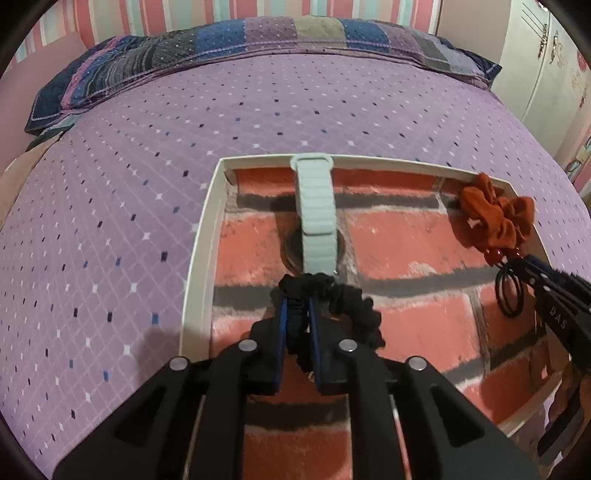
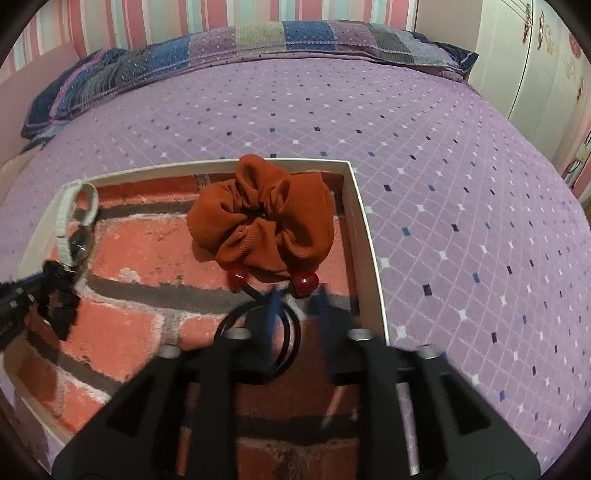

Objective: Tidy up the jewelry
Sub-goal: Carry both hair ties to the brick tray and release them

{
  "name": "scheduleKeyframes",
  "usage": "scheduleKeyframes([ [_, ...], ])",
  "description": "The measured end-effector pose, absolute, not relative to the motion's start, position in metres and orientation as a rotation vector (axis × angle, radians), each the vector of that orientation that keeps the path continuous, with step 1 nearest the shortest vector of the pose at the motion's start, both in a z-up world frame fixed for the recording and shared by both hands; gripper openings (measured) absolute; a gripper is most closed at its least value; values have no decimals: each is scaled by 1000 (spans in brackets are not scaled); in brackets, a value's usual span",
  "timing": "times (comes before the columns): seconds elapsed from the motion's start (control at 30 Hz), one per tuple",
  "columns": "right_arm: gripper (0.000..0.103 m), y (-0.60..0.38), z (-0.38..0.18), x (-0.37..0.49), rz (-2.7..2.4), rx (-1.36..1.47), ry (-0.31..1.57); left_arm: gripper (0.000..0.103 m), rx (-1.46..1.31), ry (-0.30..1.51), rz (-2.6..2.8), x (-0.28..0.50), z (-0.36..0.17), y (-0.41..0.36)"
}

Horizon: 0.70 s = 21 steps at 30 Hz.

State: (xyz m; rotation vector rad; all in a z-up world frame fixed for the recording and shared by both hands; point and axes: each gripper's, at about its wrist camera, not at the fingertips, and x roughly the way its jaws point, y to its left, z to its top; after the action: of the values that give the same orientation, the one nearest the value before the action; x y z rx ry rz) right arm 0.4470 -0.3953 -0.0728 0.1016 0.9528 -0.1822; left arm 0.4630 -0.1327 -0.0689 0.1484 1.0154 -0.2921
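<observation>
Left claw [image 1: 297, 314] nearly shut, pinching the black scrunchie [image 1: 332, 295] low over the tray [image 1: 218, 206], near its left wall, by the watch [image 1: 317, 206]. Right claw [image 2: 297, 299] half open, gripping nothing; black hair tie [image 2: 258, 332] with red beads [image 2: 304, 282] lying loose under it by the right wall, touching the orange scrunchie [image 2: 262, 221]. Looks like dropping things in the tray on the bed [image 1: 110, 221] to keep them together.

Purple diamond-pattern bedspread [image 1: 147, 166], patchwork pillow [image 1: 258, 48], striped wall [image 2: 184, 14], possibly white wardrobe [image 2: 535, 74]
</observation>
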Motion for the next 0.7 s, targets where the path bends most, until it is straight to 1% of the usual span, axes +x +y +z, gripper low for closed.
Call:
scheduleKeyframes([
  [0.03, 53, -397, -67, 443, -174, 119, 929, 20, 150, 1011, -294, 461, -67, -133],
  [0.07, 57, -396, -62, 440, -171, 118, 911, 31, 151, 998, -292, 457, -62, -132],
  [0.1, 58, -395, -57, 437, -168, 106, 896, 42, 150, 986, -291, 453, -58, -131],
  [0.13, 60, -395, -52, 435, -163, 97, 888, 45, 143, 972, -292, 450, -52, -130],
  [0.17, 66, -394, -45, 431, -154, 89, 874, 48, 134, 962, -297, 446, -45, -128],
  [0.2, 75, -394, -38, 428, -146, 88, 857, 49, 124, 956, -304, 444, -39, -126],
  [0.23, 79, -395, -28, 423, -143, 88, 831, 50, 114, 948, -314, 440, -32, -124],
  [0.3, 93, -397, -13, 415, -149, 95, 790, 58, 104, 921, -328, 431, -17, -121],
  [0.33, 95, -399, -1, 408, -151, 106, 760, 61, 105, 902, -329, 426, -8, -120],
  [0.37, 98, -402, 8, 404, -152, 115, 744, 67, 104, 881, -328, 421, 2, -118],
  [0.4, 99, -404, 17, 399, -154, 123, 728, 70, 97, 858, -334, 414, 13, -114],
  [0.6, 99, -412, 63, 363, -168, 137, 665, 71, 65, 784, -367, 380, 63, -90],
  [0.67, 99, -415, 74, 349, -176, 137, 647, 89, 61, 751, -355, 369, 76, -81],
  [0.7, 99, -416, 79, 342, -178, 136, 641, 91, 55, 729, -348, 361, 82, -74],
])
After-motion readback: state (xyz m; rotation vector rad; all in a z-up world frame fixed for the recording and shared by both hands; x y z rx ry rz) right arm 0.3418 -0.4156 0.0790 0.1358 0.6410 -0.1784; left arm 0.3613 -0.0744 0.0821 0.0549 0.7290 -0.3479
